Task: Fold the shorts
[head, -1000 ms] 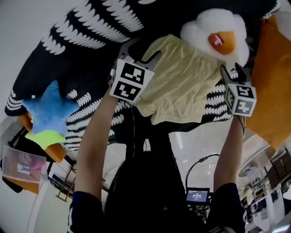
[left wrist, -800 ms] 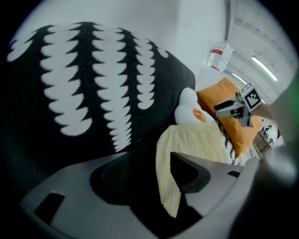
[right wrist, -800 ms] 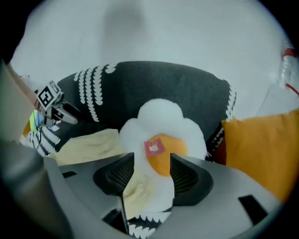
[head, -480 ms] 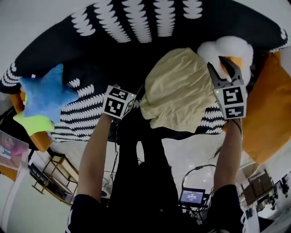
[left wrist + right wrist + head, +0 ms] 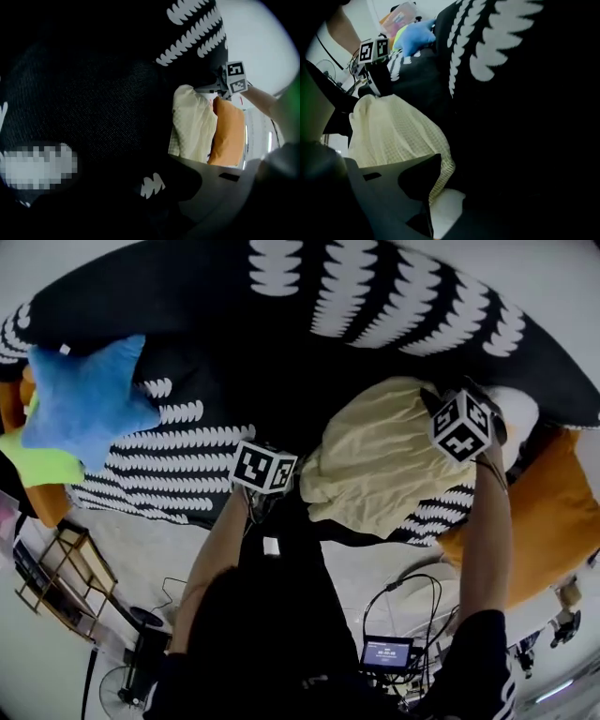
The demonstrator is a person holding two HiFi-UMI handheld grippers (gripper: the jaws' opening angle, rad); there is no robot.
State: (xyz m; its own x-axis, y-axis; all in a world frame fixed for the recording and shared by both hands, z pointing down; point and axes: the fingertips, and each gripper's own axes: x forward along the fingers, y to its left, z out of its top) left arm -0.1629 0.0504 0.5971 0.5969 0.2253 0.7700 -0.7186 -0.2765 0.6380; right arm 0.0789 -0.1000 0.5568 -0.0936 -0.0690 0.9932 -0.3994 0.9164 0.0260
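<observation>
black white-patterned blanket (image 5: 281,324), cream shorts (image 5: 375,456), right tongs (image 5: 443,187) closing round shorts hem, left tongs (image 5: 157,185) closing over blanket

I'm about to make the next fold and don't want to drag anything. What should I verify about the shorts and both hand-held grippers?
1. Pale yellow fabric shorts lie on the black bedspread with white marks: ok.
2. Shorts flat: not ok, bunched and wrinkled.
3. Right hand-held gripper grips the shorts: cannot tell; jaws have just been closing, hem lies at the one visible jaw.
4. Left hand-held gripper at the shorts: not ok; jaws have just been closing, only bedspread shows at them, shorts off to the side.
5. Blue star-shaped plush pillow clear of the shorts: ok.
</observation>
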